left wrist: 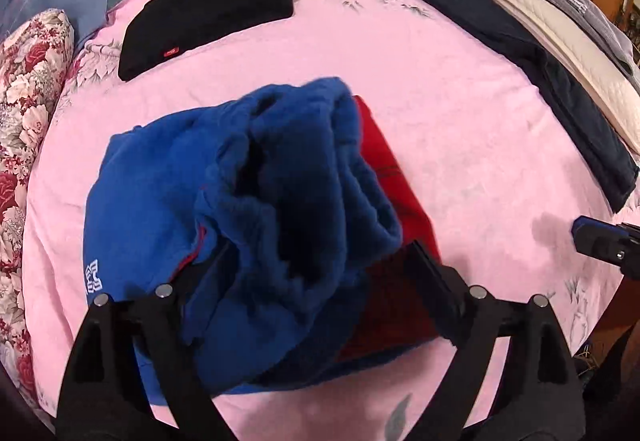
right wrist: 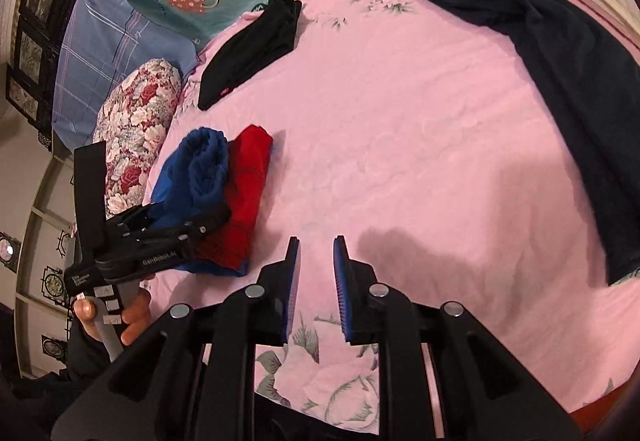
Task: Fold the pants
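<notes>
Jaws of the left gripper (left wrist: 316, 273) stand wide around the blue and red pants (left wrist: 248, 201), a folded bundle on the pink bed sheet (left wrist: 460, 129); whether they press the cloth I cannot tell. Jaws of the right gripper (right wrist: 316, 289) are narrow and empty, above bare sheet just beside the bundle. Risk (my judgement): the thick fleece roll can spring open if the left lets go carelessly. A hand (right wrist: 120, 313) holds the left gripper low, nearly level, pointing across the bed.
</notes>
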`<action>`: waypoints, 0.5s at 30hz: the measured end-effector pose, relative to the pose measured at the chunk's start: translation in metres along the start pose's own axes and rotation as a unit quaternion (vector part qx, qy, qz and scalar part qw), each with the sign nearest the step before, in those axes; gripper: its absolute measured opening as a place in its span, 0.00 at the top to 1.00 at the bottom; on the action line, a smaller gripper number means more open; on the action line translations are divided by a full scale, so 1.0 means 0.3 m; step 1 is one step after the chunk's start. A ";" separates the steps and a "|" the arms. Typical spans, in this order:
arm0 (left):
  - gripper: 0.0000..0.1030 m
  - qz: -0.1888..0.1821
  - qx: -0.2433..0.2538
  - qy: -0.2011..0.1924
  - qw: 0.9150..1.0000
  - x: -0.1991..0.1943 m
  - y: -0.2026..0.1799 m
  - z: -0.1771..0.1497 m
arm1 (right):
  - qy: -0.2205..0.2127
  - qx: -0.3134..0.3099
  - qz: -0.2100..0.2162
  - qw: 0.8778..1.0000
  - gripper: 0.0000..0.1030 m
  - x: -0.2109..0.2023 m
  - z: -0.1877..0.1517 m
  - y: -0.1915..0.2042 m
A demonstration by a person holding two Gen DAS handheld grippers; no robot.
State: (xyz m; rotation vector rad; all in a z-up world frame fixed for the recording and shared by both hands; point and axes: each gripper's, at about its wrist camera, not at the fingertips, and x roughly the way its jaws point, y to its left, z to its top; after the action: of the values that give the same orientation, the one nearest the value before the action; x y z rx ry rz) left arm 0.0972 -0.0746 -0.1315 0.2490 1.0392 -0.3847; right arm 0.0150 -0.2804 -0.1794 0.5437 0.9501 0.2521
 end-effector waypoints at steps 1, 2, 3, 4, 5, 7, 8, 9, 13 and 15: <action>0.14 -0.015 0.013 -0.014 1.000 -0.042 -0.013 -0.007 | 0.000 -0.002 -0.003 1.000 0.82 0.004 0.004 0.005; 0.14 -0.030 0.015 -0.027 0.999 -0.082 -0.015 -0.011 | -0.001 -0.006 -0.008 1.000 0.82 0.003 0.013 0.015; 0.13 -0.057 0.013 -0.046 0.997 -0.137 -0.004 -0.014 | -0.004 -0.010 -0.012 1.000 0.82 0.001 0.022 0.026; 0.07 -0.088 0.009 -0.064 0.994 -0.196 0.012 -0.018 | -0.006 -0.015 -0.014 1.000 0.82 -0.002 0.031 0.040; 0.02 -0.116 0.004 -0.087 0.989 -0.265 0.039 -0.025 | -0.007 -0.023 -0.015 1.000 0.82 -0.004 0.039 0.062; 0.02 -0.118 -0.016 -0.125 0.985 -0.365 0.110 -0.040 | -0.007 -0.045 -0.009 0.999 0.82 0.003 0.061 0.127; 0.02 -0.109 -0.025 -0.131 0.985 -0.381 0.130 -0.036 | -0.008 -0.057 -0.003 0.998 0.82 0.007 0.074 0.160; 0.02 -0.098 -0.038 -0.135 0.985 -0.391 0.162 -0.041 | -0.009 -0.075 0.008 0.997 0.82 0.014 0.095 0.213; 0.19 -0.097 -0.124 -0.120 0.980 -0.336 0.330 -0.083 | -0.005 -0.136 0.056 0.989 0.82 0.081 0.188 0.410; 0.54 -0.116 -0.129 -0.102 0.980 -0.298 0.348 -0.090 | 0.010 -0.150 0.068 0.986 0.82 0.137 0.216 0.480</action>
State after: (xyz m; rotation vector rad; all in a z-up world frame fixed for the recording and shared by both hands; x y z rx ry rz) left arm 0.0800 0.0472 -0.0647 -0.1448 0.9070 -0.4702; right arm 0.0959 -0.1632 -0.1001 0.3288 0.8753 0.5156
